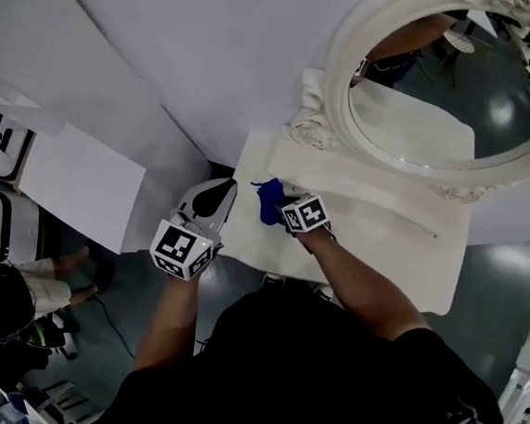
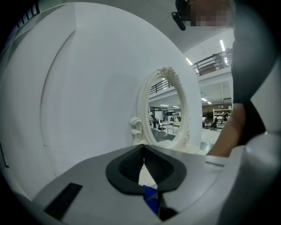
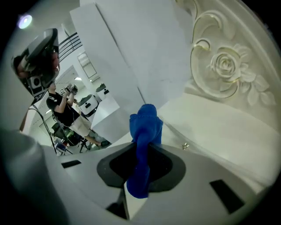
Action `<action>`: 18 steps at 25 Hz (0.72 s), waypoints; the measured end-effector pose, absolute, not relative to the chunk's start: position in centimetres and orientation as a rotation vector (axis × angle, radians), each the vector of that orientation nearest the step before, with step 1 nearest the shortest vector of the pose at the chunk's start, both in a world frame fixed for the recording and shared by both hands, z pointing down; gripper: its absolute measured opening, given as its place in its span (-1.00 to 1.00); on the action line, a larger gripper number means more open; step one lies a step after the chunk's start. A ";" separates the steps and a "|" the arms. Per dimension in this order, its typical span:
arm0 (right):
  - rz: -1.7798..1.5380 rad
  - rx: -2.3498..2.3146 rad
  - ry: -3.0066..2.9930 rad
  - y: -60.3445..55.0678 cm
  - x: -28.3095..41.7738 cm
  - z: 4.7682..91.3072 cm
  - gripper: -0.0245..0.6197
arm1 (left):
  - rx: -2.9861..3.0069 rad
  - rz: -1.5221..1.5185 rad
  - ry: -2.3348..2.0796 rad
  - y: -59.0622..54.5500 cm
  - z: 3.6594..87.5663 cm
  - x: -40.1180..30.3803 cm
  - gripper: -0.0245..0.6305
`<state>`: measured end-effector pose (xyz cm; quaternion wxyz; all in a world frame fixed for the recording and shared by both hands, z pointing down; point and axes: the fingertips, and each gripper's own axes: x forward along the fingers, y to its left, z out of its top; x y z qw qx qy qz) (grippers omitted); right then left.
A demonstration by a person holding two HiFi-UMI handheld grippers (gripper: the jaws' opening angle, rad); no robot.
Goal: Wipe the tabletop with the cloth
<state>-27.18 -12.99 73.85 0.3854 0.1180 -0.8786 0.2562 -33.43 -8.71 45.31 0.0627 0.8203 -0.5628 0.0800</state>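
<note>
A blue cloth (image 1: 268, 200) hangs bunched over the near left part of the cream tabletop (image 1: 383, 241). My right gripper (image 1: 288, 211) is shut on the cloth. In the right gripper view the cloth (image 3: 145, 125) stands up between the jaws of the right gripper (image 3: 142, 148) and droops below them. My left gripper (image 1: 213, 201) hovers just off the table's left edge, apart from the cloth. In its own view the left gripper (image 2: 144, 154) has its jaws together and holds nothing. A corner of the blue cloth (image 2: 150, 196) shows below them.
An oval mirror (image 1: 446, 75) in an ornate cream frame (image 3: 226, 66) stands at the back of the table against a white wall. A small metal bit (image 3: 186, 146) lies on the tabletop. White panels (image 1: 81, 184) and a seated person (image 1: 15, 290) are at the left.
</note>
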 end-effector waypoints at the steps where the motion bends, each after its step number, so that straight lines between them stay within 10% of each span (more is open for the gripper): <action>1: 0.668 0.296 -2.233 -12.8 -27.9 74.6 -0.74 | 2.477 0.245 -1.696 -8.6 45.6 -33.6 -0.90; 18: 0.716 0.262 -2.125 -9.8 -33.8 83.7 -0.74 | 2.427 0.278 -1.631 -6.1 48.6 -35.5 -0.90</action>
